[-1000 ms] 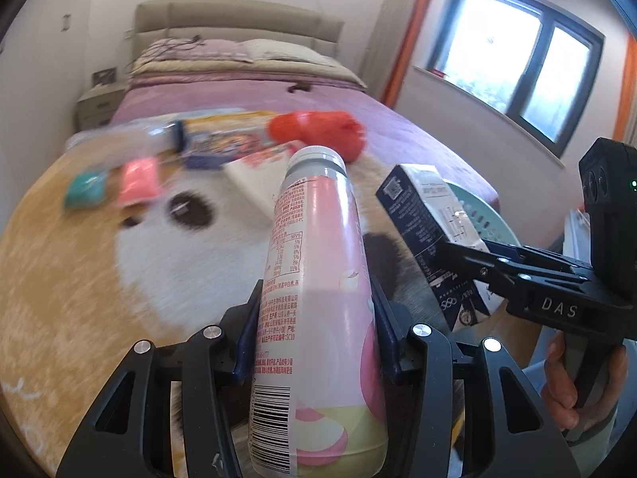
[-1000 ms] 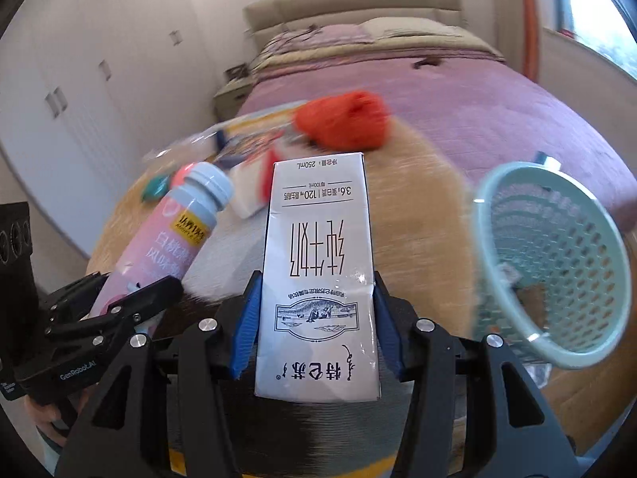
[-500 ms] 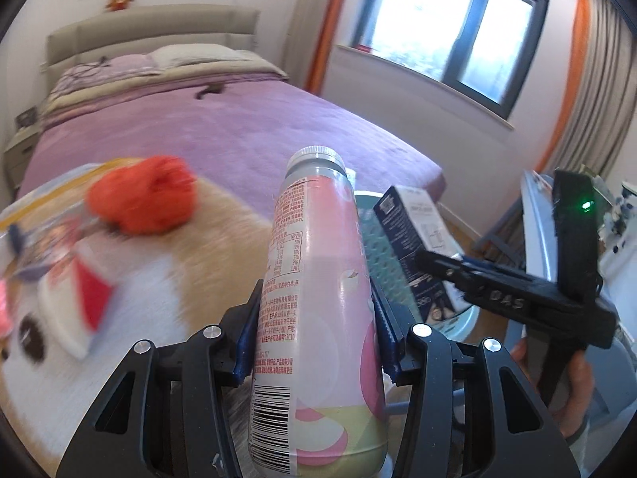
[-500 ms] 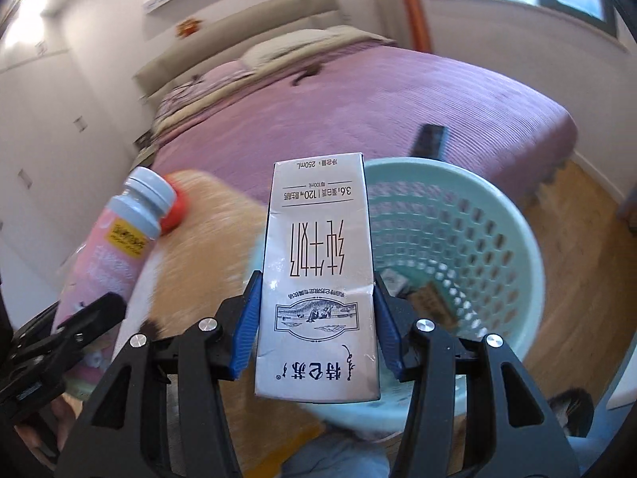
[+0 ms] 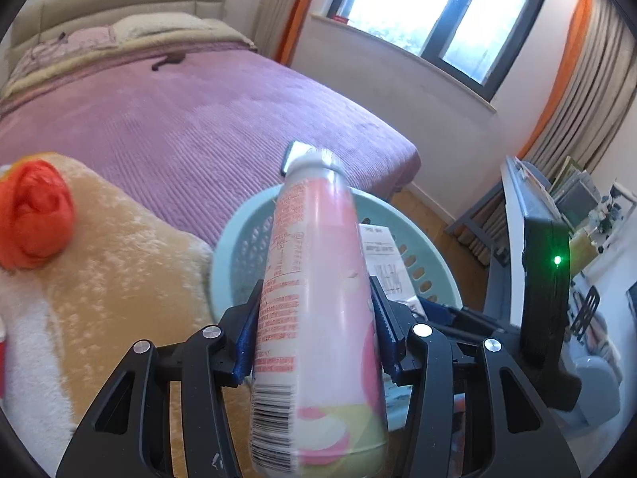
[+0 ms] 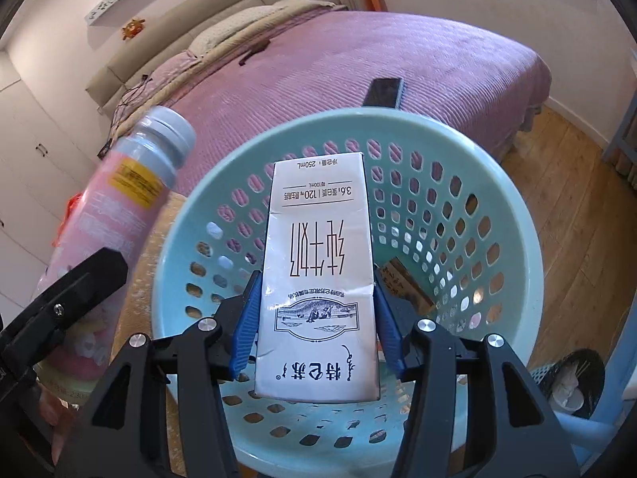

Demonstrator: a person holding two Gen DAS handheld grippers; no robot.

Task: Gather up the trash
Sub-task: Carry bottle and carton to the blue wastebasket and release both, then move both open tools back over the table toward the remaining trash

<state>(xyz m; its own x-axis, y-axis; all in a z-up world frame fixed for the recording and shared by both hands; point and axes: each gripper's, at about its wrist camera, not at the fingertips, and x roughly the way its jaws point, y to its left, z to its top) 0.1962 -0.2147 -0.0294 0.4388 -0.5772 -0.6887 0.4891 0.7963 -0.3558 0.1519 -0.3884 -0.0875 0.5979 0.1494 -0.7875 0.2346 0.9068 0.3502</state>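
A pink drink bottle point(image 5: 318, 298) with a grey cap stands between the jaws of my left gripper point(image 5: 314, 306). Those jaws are opening and the bottle is blurred and loose between the pads, over the near rim of a pale green perforated basket point(image 5: 239, 247). My right gripper point(image 6: 316, 310) is shut on a white milk carton point(image 6: 318, 263), held over the inside of the basket point(image 6: 517, 239). The bottle point(image 6: 119, 207) shows at the left of the right wrist view, and the carton point(image 5: 382, 255) peeks out behind the bottle in the left wrist view.
The basket stands beside a purple bed point(image 5: 199, 119). A fluffy beige blanket point(image 5: 119, 279) bears an orange bag point(image 5: 32, 215). A dark flat device point(image 6: 384, 91) lies on the bed, a brown box point(image 6: 406, 286) in the basket. A dark bin point(image 6: 573, 382) stands on the wooden floor.
Both grippers swung away from the littered blanket to the basket and dipped toward it. The bottle, sharp before, is now blurred in the left jaws. The carton stays clamped.
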